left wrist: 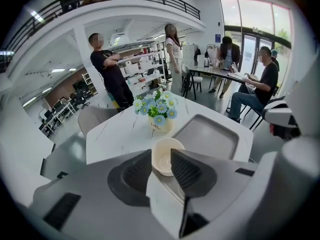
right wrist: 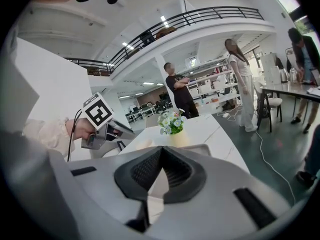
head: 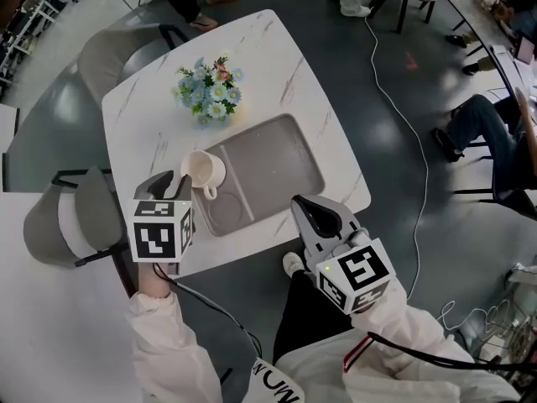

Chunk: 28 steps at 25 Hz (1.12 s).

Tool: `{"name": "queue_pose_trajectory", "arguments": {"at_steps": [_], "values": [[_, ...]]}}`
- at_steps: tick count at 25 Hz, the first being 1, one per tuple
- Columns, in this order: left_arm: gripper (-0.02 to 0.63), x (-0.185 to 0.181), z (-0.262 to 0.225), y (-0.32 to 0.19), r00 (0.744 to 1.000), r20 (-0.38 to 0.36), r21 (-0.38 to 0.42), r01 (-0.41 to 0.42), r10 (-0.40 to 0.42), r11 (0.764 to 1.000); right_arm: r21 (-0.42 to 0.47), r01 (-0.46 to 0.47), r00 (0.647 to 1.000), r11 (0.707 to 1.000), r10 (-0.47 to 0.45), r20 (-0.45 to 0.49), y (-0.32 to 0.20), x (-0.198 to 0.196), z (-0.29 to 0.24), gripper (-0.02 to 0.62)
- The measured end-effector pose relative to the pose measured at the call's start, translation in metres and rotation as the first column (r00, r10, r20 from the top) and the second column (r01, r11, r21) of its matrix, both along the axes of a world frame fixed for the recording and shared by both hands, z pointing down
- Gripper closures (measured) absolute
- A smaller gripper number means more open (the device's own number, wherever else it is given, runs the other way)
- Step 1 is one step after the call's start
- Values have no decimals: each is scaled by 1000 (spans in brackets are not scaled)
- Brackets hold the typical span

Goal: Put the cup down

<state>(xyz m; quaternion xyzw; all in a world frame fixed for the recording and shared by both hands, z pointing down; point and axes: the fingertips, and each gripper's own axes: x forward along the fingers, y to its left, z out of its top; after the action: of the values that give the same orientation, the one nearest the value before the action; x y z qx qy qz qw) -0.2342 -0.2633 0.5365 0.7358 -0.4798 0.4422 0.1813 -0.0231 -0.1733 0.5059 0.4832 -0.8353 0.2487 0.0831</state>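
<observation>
- The left tool (head: 180, 183) is pinching the cup (head: 204, 172) by its rim.
- The cup is leaning sideways at the tray's (head: 277, 170) left edge.
- The right tool (head: 312, 212) is pressing together, holding nothing.

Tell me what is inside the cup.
The cup looks empty: only bare cream interior shows. The left gripper covers its near side, so that part is unseen.

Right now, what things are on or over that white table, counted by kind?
Cream cup, gripped by the left gripper: 1
Grey tray: 1
Pot of blue and white flowers: 1
Total: 3
</observation>
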Motion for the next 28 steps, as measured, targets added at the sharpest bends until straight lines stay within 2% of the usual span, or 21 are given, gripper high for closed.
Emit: {"name": "queue_pose_trajectory", "arguments": {"at_steps": [7, 22, 28], "values": [[485, 3, -46, 36, 996, -81, 70, 33, -28, 997, 42, 26, 1000, 999, -26, -4, 13, 1, -45, 591], [486, 19, -98, 95, 979, -194, 137, 90, -63, 986, 118, 86, 996, 989, -83, -30, 36, -3, -106, 591], [491, 26, -126, 116, 962, -262, 206, 132, -75, 970, 139, 123, 992, 983, -120, -31, 49, -11, -126, 591]]}}
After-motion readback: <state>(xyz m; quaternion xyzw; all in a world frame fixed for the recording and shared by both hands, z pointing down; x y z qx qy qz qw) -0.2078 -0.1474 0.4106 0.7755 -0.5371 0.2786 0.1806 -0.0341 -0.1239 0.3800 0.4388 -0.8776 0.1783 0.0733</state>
